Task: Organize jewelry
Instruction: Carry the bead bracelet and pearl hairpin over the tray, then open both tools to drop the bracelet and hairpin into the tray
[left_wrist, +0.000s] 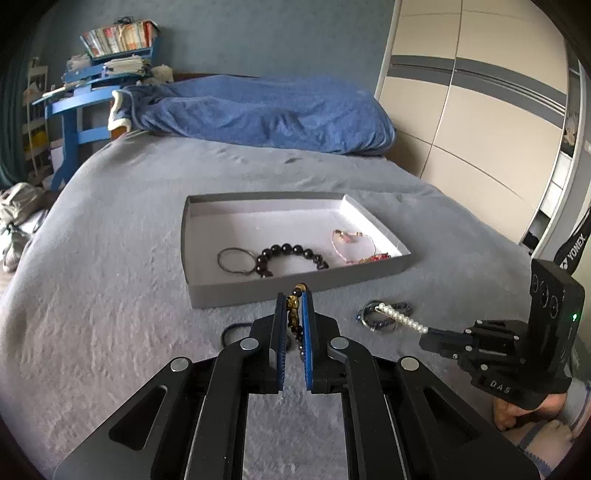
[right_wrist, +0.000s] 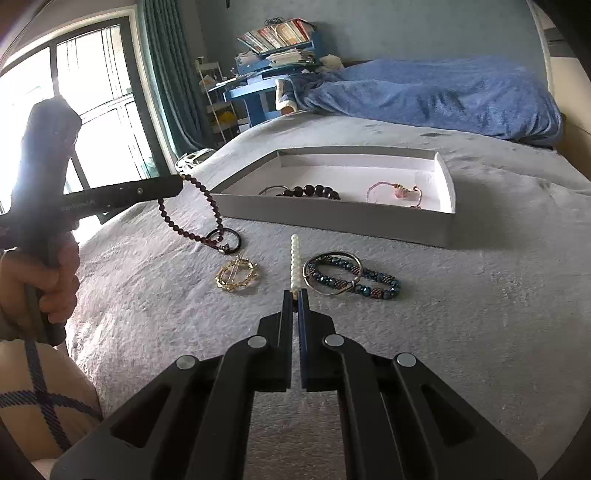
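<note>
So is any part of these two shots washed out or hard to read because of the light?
Right wrist view: the window at left is blown out white, and the left gripper in front of it reads as a near silhouette. Left wrist view: even, soft light with no glare; the tray and the pearl clip are sharp. Both views bend straight lines at the edges.

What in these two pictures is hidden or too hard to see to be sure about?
- Left wrist view: most of the dark red beaded strand is hidden between the left gripper pads.
- Right wrist view: the white pearl hair clip has its near end hidden inside the right gripper.
- Right wrist view: the shallow grey cardboard tray has a near wall hiding parts of jewelry inside.
</note>
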